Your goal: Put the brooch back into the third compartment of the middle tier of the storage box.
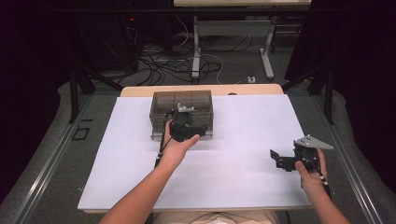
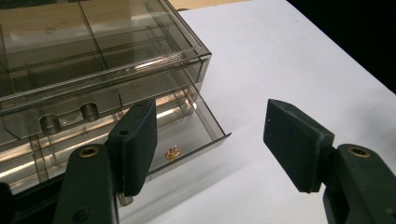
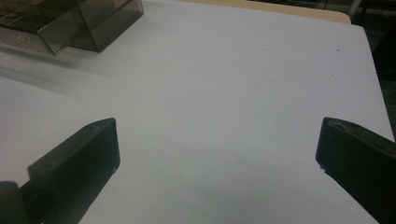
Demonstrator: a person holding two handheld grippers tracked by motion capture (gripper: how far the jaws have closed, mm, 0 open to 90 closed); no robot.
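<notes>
Claws spread at the smoked plastic drawer box (image 1: pixel 182 109)
Left claw (image 2: pixel 210 140) empty beside its part-open drawer (image 2: pixel 205 123); right claw (image 3: pixel 217 163) wide over bare white table (image 3: pixel 243 70).

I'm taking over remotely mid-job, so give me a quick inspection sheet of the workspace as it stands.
Surface: white board on a wooden table, bare around the work.
Job's things: smoky clear drawer box; bottom drawer pulled out, small amber item inside.
Clutter: nothing seen.
Grippers: left claw open at the drawer front, nothing between the jaws; right claw open above bare board.
Cables: loose tangle on the floor beyond the table.
Surroundings: dark room, table legs behind.
</notes>
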